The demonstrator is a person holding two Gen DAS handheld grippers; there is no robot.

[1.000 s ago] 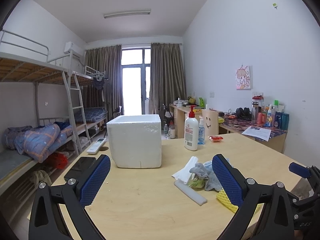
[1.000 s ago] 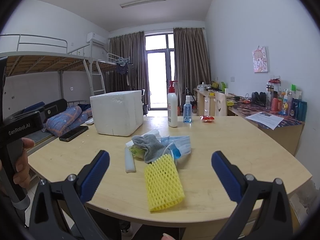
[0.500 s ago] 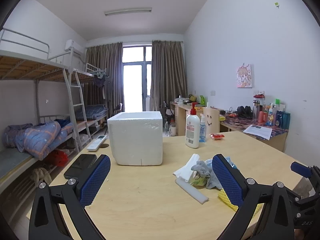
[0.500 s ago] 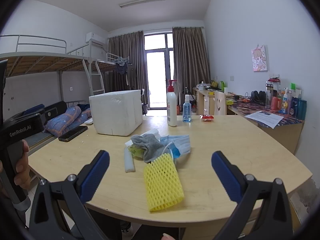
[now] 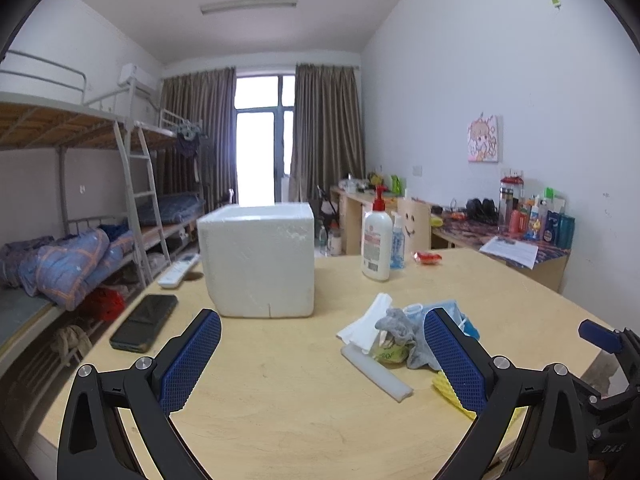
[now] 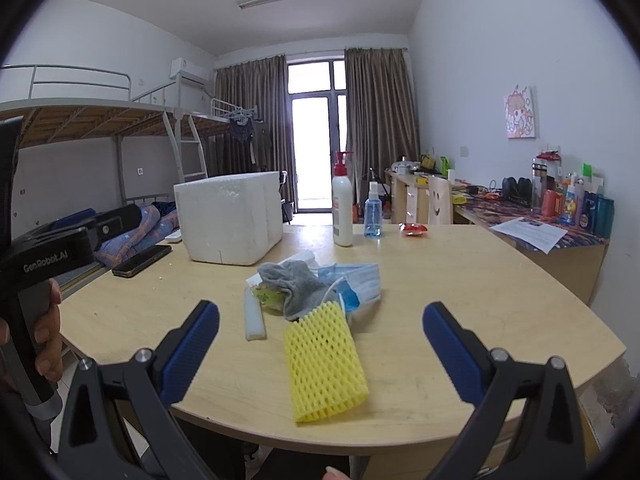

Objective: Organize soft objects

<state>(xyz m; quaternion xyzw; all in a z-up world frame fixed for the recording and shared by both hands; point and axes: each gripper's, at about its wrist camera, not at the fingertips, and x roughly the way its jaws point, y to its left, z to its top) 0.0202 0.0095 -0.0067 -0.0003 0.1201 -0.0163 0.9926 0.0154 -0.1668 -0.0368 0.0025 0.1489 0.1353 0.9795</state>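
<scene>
A pile of soft things lies on the wooden table (image 6: 460,292): a yellow foam net sleeve (image 6: 324,360), a grey sock (image 6: 298,280), a blue face mask (image 6: 356,280), a white foam strip (image 6: 255,316) and a greenish wrapper (image 6: 266,294). The left wrist view shows the same grey sock (image 5: 400,326) and foam strip (image 5: 376,368). A white styrofoam box (image 5: 258,258) stands behind the pile. My left gripper (image 5: 320,360) is open, low over the table left of the pile. My right gripper (image 6: 320,352) is open, its fingers either side of the yellow sleeve and nearer than it.
A black phone (image 5: 144,322) and a white remote (image 5: 178,270) lie left of the box. A pump bottle (image 5: 376,236), a blue spray bottle (image 5: 398,236) and a red packet (image 5: 427,257) stand at the back. A hand (image 6: 48,336) holds the left gripper's handle.
The left wrist view has shifted slightly, with the box and pile sitting a little higher and to the right. The right gripper has barely moved. Both stay open.
</scene>
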